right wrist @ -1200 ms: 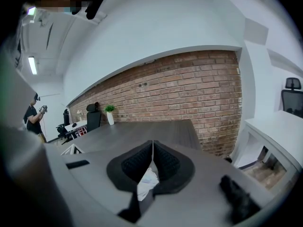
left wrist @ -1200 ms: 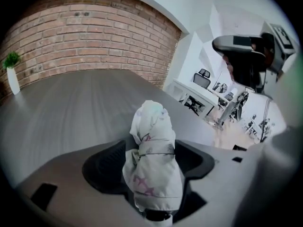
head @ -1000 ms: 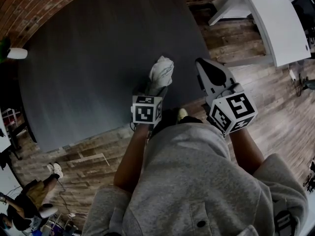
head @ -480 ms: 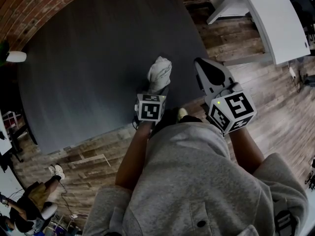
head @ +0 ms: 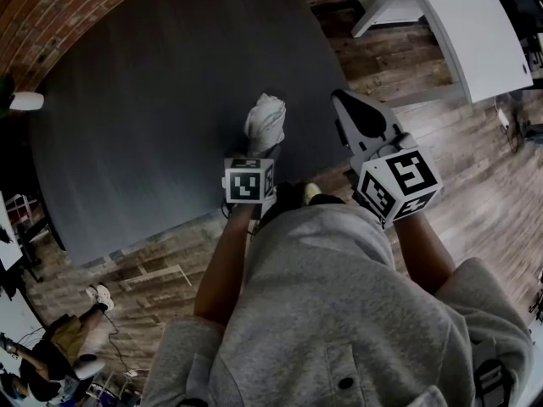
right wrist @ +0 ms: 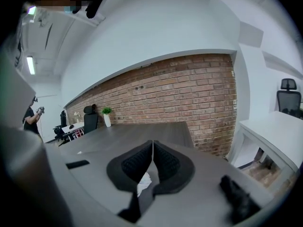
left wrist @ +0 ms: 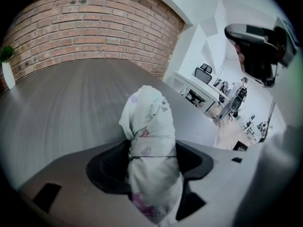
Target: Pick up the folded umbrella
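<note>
Folded umbrella [head: 265,124]: white fabric with faint pink and purple print, bound by a thin strap, lying over the near right part of the dark grey table [head: 153,100], close to its near edge. Its rounded end is pointing away from the person. Whether that end is touching the tabletop cannot be told.

Left gripper [left wrist: 152,148]: jaws have just been closing and are now pressing on both sides of the umbrella at the strap. The bare left forearm [head: 225,261] is reaching forward from the grey sweatshirt [head: 331,312], with the gripper pitching steeply down toward the table. Its marker cube [head: 249,181] is sitting just near of the umbrella.

Right gripper [right wrist: 152,145]: jaws are meeting pad to pad, holding nothing. It is hanging just right of the umbrella, apart from it, at the table's near right corner, and is tilting down only gently. Its marker cube [head: 397,185] is facing up toward the head camera.

Surroundings: brick wall [left wrist: 85,27] is running behind the table's far side; a white desk [head: 467,32] is standing far right on the wooden floor [head: 458,142].
</note>
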A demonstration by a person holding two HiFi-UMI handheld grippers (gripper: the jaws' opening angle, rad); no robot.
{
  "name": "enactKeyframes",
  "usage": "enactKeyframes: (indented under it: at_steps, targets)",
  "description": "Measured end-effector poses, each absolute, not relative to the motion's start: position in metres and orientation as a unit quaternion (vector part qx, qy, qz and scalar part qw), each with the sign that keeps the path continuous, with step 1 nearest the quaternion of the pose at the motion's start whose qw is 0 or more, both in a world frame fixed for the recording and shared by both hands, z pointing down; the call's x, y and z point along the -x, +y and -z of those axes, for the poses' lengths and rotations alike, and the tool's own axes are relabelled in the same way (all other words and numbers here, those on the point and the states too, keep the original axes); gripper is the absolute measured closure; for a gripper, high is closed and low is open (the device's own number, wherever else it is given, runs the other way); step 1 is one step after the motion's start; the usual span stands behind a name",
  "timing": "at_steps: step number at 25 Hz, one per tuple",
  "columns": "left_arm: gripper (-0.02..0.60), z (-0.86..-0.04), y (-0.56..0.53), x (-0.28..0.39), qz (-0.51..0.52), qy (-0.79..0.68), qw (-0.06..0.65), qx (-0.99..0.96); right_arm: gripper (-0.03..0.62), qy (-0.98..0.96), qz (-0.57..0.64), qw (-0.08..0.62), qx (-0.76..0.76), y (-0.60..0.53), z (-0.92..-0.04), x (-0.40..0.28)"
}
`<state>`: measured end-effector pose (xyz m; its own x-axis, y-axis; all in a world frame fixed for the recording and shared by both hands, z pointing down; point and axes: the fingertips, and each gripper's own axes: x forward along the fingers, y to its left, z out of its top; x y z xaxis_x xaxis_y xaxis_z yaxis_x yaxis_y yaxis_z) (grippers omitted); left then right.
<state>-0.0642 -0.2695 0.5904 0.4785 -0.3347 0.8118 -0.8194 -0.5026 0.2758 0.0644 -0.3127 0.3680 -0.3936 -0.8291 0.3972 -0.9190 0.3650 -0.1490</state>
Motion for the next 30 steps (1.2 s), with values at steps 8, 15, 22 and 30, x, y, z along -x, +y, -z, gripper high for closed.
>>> enactKeyframes:
  at_steps: [8, 15, 22, 30]
  targets:
    - [0.282, -0.579, -0.254, 0.062, -0.341, -0.389, 0.342, -0.785, 0.569, -0.818, -0.171, 0.120, -0.537, -0.294, -0.363, -0.087]
    - [0.284, -0.552, -0.241, 0.062, -0.310, -0.425, 0.339, -0.780, 0.569, -0.827, -0.163, 0.113, -0.526, -0.273, -0.355, -0.100]
    - [0.284, -0.504, -0.222, 0.067, -0.266, -0.468, 0.321, -0.779, 0.569, -0.835, -0.156, 0.108, -0.516, -0.249, -0.346, -0.112]
    - [0.295, -0.444, -0.192, 0.062, -0.220, -0.498, 0.292, -0.787, 0.569, -0.842, -0.149, 0.100, -0.509, -0.220, -0.338, -0.125]
